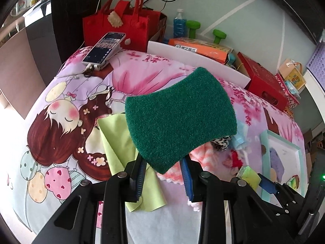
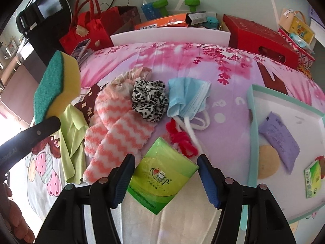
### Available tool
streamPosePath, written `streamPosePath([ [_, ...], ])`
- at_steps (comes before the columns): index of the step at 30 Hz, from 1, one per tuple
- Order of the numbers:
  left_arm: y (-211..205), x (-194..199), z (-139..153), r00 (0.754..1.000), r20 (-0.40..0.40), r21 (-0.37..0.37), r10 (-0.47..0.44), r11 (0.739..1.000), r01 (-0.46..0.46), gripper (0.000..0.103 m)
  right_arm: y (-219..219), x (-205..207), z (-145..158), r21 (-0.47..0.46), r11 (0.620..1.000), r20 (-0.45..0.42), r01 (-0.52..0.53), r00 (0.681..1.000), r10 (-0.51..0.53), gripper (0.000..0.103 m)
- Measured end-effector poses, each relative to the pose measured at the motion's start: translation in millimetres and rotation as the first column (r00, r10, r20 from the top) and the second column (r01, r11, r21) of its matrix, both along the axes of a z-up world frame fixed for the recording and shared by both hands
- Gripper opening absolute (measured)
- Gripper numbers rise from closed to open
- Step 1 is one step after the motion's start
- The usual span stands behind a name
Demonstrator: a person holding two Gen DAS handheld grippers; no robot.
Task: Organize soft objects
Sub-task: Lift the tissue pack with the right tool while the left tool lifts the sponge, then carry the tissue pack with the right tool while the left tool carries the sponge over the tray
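Note:
My left gripper (image 1: 162, 162) is shut on a sponge (image 1: 180, 118) with a green scouring face and yellow foam, and holds it above the bed. The sponge (image 2: 56, 85) also shows at the left of the right wrist view. A green tissue pack (image 2: 162, 174) sits cornerwise between the pads of my right gripper (image 2: 165, 162), which is shut on it. Below lie a pink-and-white fuzzy cloth (image 2: 115, 134), a leopard scrunchie (image 2: 150, 99), a blue face mask (image 2: 186, 95), a red fuzzy cord (image 2: 180, 138) and a lime cloth (image 2: 71, 142).
A teal-rimmed white tray (image 2: 254, 122) at the right holds a purple pack (image 2: 278, 140) and a small green pack (image 2: 313, 179). A phone (image 1: 104, 47), red felt bag (image 1: 119, 28), white board (image 2: 170, 35) and red box (image 2: 262, 38) line the far edge of the printed bedspread.

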State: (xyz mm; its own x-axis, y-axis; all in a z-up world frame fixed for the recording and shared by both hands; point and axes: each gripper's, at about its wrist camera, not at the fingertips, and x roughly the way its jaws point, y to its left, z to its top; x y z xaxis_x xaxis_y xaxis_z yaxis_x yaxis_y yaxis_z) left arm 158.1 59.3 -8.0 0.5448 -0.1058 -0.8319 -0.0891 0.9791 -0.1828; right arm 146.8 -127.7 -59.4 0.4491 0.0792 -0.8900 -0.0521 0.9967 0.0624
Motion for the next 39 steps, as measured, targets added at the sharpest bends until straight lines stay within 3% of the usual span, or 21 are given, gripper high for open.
streamPosePath([
  [6, -18, 0, 1, 0.999, -0.001, 0.005, -0.037, 0.999, 0.037, 0.034, -15, -1, 10, -0.005, 1.0, 0.035, 0.031, 0.999, -0.031, 0.067],
  [19, -83, -2, 12, 0.988, 0.004, 0.003, -0.152, 0.988, 0.152, 0.034, -87, -8, 38, 0.027, 0.978, 0.104, 0.206, 0.973, -0.207, 0.067],
  [27, -136, -5, 12, 0.971, -0.001, 0.007, -0.24, 0.971, 0.24, 0.034, -156, -24, 49, -0.084, 0.909, 0.15, 0.409, 0.907, -0.394, 0.067],
  [30, -159, -6, 8, 0.957, -0.014, -0.012, -0.289, 0.957, 0.289, 0.034, -181, -31, 50, -0.097, 0.879, 0.159, 0.467, 0.879, -0.449, 0.067],
  [39, -226, -10, -5, 0.912, -0.037, 0.029, -0.408, 0.912, 0.409, 0.034, -241, -51, 43, -0.078, 0.797, 0.14, 0.599, 0.798, -0.586, 0.067],
])
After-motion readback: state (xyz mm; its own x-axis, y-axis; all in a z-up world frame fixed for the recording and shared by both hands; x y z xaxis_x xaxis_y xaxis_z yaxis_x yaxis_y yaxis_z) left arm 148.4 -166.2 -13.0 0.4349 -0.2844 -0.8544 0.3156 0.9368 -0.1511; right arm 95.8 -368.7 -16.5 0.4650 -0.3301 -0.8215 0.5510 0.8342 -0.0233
